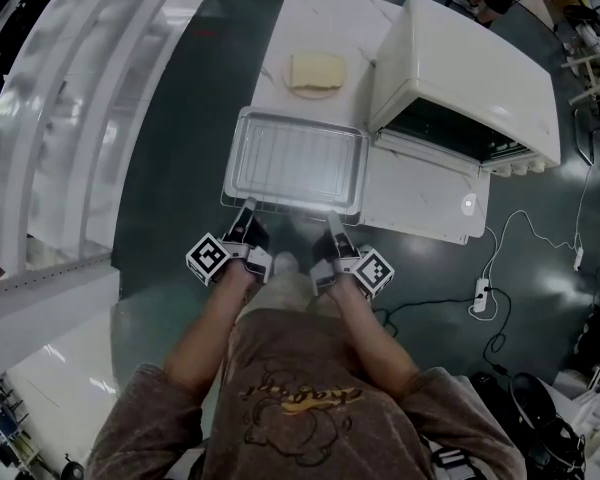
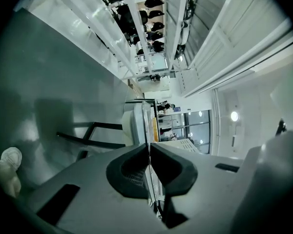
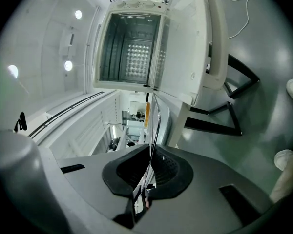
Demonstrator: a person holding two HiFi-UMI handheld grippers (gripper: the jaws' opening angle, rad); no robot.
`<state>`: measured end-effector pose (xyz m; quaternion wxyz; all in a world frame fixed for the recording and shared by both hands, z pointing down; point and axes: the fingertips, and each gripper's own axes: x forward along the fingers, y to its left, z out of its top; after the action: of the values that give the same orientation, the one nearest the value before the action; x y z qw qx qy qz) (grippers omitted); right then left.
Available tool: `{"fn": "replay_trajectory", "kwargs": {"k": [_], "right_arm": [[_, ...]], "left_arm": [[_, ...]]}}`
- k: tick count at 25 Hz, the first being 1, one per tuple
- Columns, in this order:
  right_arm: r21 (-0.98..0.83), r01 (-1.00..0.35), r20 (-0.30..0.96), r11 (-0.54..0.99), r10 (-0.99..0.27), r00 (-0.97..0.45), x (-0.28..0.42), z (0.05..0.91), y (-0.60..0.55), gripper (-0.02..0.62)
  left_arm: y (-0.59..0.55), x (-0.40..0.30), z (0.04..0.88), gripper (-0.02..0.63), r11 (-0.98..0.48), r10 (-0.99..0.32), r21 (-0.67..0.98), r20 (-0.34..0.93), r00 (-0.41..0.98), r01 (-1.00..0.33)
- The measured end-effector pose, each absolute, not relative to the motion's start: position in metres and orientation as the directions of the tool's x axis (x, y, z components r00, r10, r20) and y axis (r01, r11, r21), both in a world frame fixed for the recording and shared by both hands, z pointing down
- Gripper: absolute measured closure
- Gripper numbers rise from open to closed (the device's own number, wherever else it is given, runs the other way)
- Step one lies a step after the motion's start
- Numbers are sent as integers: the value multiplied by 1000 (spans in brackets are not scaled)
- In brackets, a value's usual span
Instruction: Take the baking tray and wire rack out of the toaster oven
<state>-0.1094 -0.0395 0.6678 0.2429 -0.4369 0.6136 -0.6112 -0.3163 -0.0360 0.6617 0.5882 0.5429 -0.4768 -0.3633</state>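
Observation:
A shiny baking tray [image 1: 298, 160] with a wire rack [image 1: 310, 168] lying in it is held level over the white table's near left corner, left of the toaster oven [image 1: 470, 68]. My left gripper [image 1: 245, 208] is shut on the tray's near rim at the left, and my right gripper [image 1: 332, 215] is shut on the same rim at the right. In the left gripper view the tray's thin edge [image 2: 147, 126] runs away from my left gripper [image 2: 149, 147]. In the right gripper view my right gripper [image 3: 151, 152] clamps the rim and the rack's wire [image 3: 156, 116]. Beyond them stands the empty oven cavity [image 3: 132, 48].
The oven door [image 1: 420, 183] hangs open, flat, right beside the tray. A plate with a slice of bread [image 1: 316, 71] sits behind the tray on the table [image 1: 330, 18]. A power strip and cable [image 1: 480, 293] lie on the floor at the right. White railings [image 1: 70, 118] run along the left.

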Motion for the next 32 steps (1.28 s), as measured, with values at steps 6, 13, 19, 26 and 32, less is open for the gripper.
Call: {"fn": "replay_trajectory", "kwargs": {"k": [6, 13, 19, 26, 32], "right_arm": [[-972, -202, 210, -121, -833, -511, -111, 672, -39, 589], [-972, -186, 225, -145, -808, -545, -111, 676, -35, 589], [-968, -194, 241, -161, -816, -526, -112, 681, -36, 589], [-968, -206, 236, -143, -798, -554, -113, 680, -37, 549], [-956, -246, 278, -157, -745, -606, -100, 682, -9, 520]], "left_arm": [[-35, -316, 669, 601, 167, -937, 981, 190, 294, -101], [-31, -315, 670, 601, 188, -928, 978, 209, 309, -95], [-33, -316, 677, 598, 193, -930, 977, 213, 299, -93], [-32, -318, 679, 549, 215, -933, 973, 229, 279, -80], [-10, -314, 672, 529, 229, -934, 972, 237, 266, -60]]}}
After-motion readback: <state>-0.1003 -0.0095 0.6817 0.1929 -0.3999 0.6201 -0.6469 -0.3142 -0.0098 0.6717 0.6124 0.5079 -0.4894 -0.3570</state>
